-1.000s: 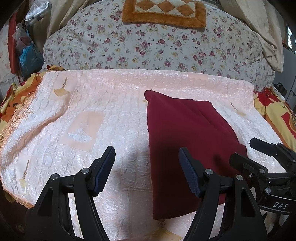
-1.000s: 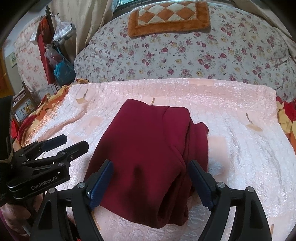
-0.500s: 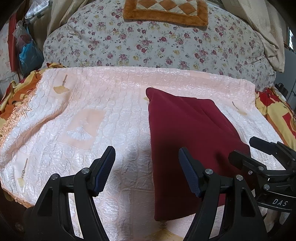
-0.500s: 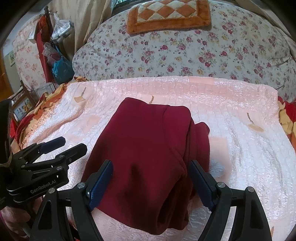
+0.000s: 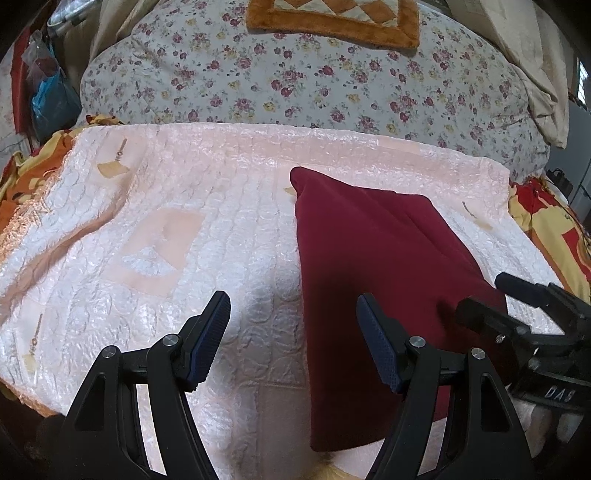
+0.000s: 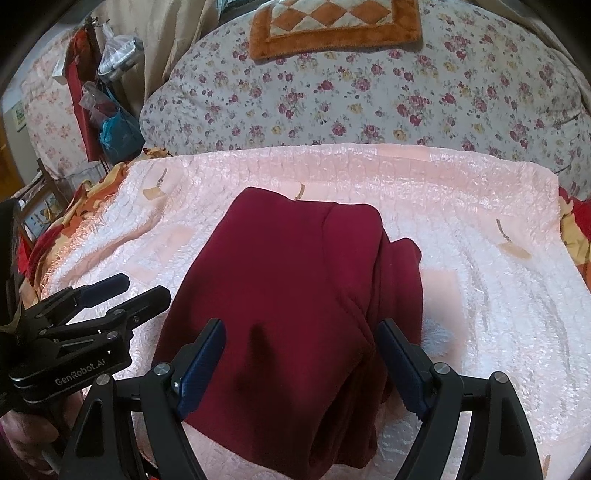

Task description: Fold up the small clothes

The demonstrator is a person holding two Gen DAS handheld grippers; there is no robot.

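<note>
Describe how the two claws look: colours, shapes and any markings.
Both are black, angular frames with silver screws and dark blue textured pads. The left claw shows "GenRobot.AI" in white in the right view. The right claw shows "DAS" in the left view. No cables show.

You have a plain dark maroon garment [image 6: 295,295] lying on a pale pink, glossy quilted cover [image 5: 147,221] with small tan motifs. Behind it, your floral quilt [image 6: 369,92] is grey-white with maroon roses, topped by an orange-bordered mat [image 6: 332,26] checked in cream and orange diamonds.
</note>
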